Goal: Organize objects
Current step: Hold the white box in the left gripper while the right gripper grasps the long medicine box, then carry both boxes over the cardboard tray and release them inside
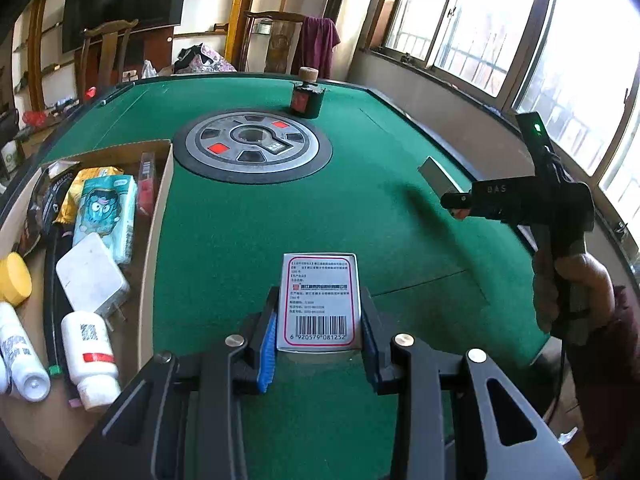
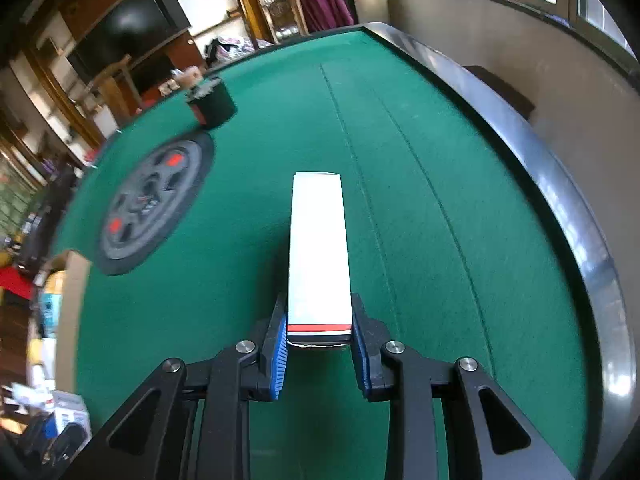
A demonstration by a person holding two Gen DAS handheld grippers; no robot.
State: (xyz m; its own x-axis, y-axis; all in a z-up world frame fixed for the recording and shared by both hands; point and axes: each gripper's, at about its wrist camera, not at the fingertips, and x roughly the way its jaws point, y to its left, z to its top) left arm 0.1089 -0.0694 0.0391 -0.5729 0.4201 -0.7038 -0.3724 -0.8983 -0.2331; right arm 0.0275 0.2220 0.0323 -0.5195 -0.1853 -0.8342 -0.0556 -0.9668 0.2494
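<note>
**Boxes clamped in both grippers above the green surface**

Boxes are the matter here, one in each hand; the left gripper (image 1: 318, 346) is clamped on a small white medicine box (image 1: 320, 302) with a red border and a barcode, its blue pads pressed to the box's two sides; the right gripper (image 2: 319, 340) is closed on a long white box (image 2: 319, 248) with a red and black band at the near end, held out over the felt.

From the left wrist view the right gripper (image 1: 456, 202) shows side-on at the right, a person's hand (image 1: 576, 284) wrapped round its handle, the pale box jutting from its tips.

The surface (image 1: 248, 224) is a green felt game table with a dark raised rim; a round grey and black console (image 1: 252, 146) with red diamond marks sits in its middle; beyond it stands a dark jar (image 1: 306, 98) with a cork stopper.

At the left edge lies an open cardboard box (image 1: 166, 184), crowded with white bottles, a white charger, a pack of tissues and a yellow lid.

Around the room: wooden chairs, one draped with a maroon cloth (image 1: 318, 46); a dark television (image 1: 120, 0) on the far wall; big bright windows (image 1: 500, 28) along the right side.
</note>
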